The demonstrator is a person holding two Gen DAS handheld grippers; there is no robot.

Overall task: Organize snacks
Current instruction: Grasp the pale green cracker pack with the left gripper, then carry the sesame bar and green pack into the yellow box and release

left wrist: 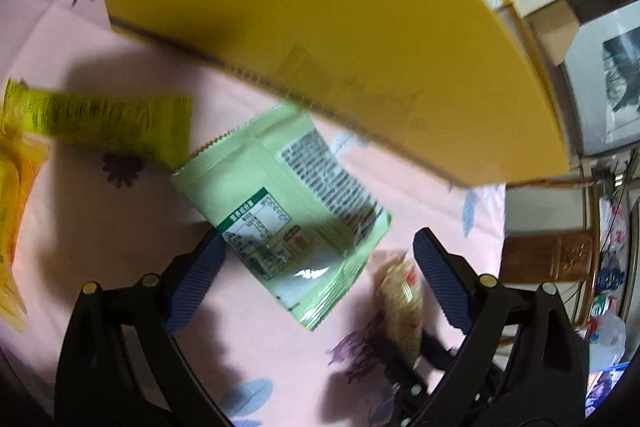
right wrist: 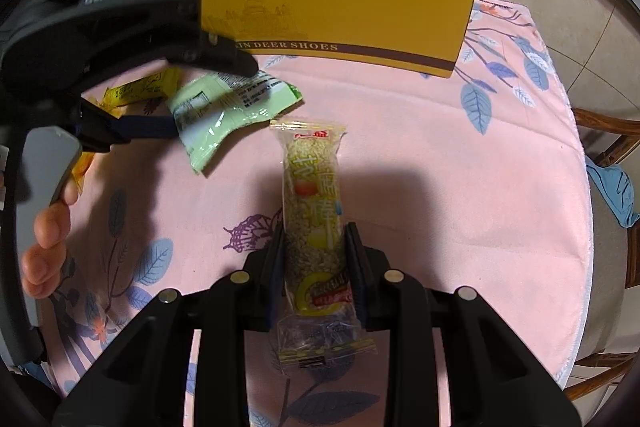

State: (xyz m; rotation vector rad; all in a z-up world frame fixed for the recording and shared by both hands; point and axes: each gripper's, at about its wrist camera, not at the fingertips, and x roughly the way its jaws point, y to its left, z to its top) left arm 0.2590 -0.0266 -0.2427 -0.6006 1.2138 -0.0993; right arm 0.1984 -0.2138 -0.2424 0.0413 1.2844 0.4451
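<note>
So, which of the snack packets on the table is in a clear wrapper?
The long rice bar clamped in the right gripper. Its wrapper shows the grains inside; the pale green packet and the yellow-green one are opaque.

A round counter [right wrist: 440,155] carries a pink cloth with blue leaf and purple flower prints [right wrist: 420,187]. A brown wooden chair [right wrist: 608,143] stands just beside its edge, a blue crumpled cloth [right wrist: 614,193] on the seat. Beige floor tiles [right wrist: 592,27] lie beyond.
</note>
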